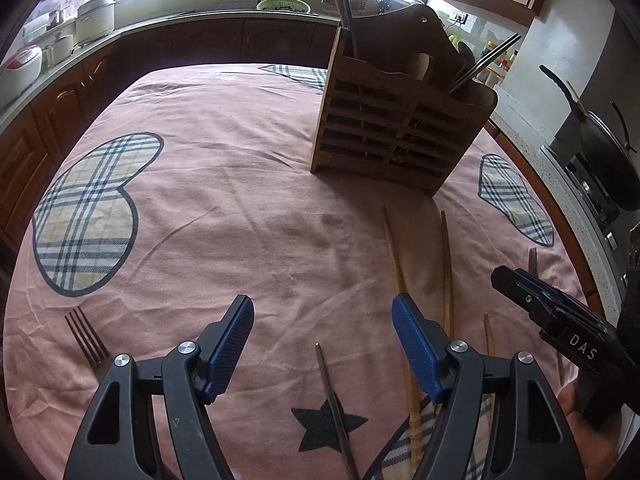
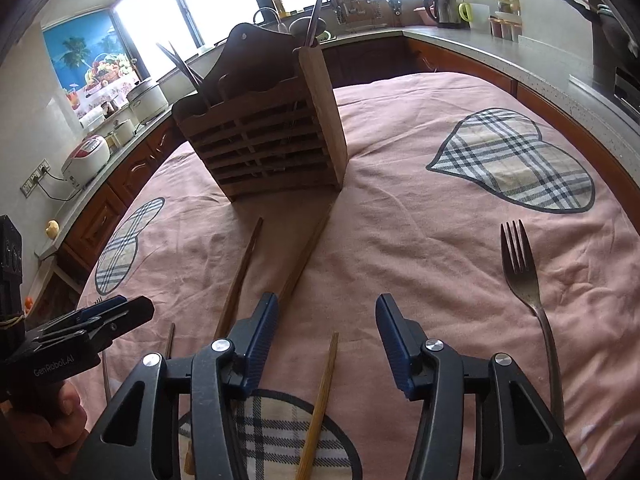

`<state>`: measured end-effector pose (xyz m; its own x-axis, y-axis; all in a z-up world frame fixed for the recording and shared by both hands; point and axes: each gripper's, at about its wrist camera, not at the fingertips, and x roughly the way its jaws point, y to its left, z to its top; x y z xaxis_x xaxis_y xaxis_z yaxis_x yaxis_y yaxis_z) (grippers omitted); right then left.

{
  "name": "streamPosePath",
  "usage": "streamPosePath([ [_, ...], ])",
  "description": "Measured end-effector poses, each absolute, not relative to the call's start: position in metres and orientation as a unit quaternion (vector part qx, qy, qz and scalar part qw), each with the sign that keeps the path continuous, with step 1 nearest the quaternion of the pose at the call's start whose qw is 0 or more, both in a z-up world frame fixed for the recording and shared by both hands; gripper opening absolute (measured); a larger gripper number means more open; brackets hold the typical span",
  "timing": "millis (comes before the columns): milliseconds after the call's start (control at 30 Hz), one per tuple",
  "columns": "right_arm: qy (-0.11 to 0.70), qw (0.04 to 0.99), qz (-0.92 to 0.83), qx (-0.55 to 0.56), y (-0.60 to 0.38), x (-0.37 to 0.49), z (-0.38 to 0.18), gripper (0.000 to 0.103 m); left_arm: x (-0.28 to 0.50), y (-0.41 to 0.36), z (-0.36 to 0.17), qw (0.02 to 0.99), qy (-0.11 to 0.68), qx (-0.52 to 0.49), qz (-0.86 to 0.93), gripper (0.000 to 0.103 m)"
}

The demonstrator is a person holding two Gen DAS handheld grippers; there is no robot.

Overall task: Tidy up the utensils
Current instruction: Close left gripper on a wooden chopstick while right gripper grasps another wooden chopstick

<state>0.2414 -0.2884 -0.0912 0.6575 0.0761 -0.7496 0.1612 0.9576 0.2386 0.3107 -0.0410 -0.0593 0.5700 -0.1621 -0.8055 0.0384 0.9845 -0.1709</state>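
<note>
Your job is partly done, judging by what stands in the wooden holder [image 1: 400, 120]: a few dark chopsticks and metal pieces already stick up out of its compartments, at both ends. The holder sits upright toward the far side of the pink cloth-covered surface [image 1: 240, 200].

Plenty is left lying loose. In the right wrist view a metal fork [image 2: 528, 280] lies off to the right, well apart from the holder, and several wooden chopsticks [image 2: 308, 256] lie between you and the holder, one of them [image 2: 320, 400] running right under your right claw [image 2: 326, 340]. In the left wrist view another fork [image 1: 86, 336] lies just left of your left claw [image 1: 322, 344], a dark chopstick [image 1: 332, 396] lies between its fingers, and pale chopsticks [image 1: 394, 256] stretch toward the holder.

Both of your claws hang over the cloth with fingers spread apart and nothing gripped. So at least two forks and a handful of chopsticks remain; the exact count is hard to tell, since your claws hide some ends.
</note>
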Motion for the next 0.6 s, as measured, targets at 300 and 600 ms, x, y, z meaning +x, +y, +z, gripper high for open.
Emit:
streamPosePath([
  [300,0.439,0.882,-0.016,0.171,-0.308,0.307,-0.106,0.03,0.381,-0.066,-0.084,0.863,0.492,-0.064,-0.089,0.059],
  [600,0.45,0.874,-0.018,0.183,-0.319,0.319,-0.117,0.028,0.413,-0.091,-0.105,0.862,0.496,-0.006,-0.104,0.014],
])
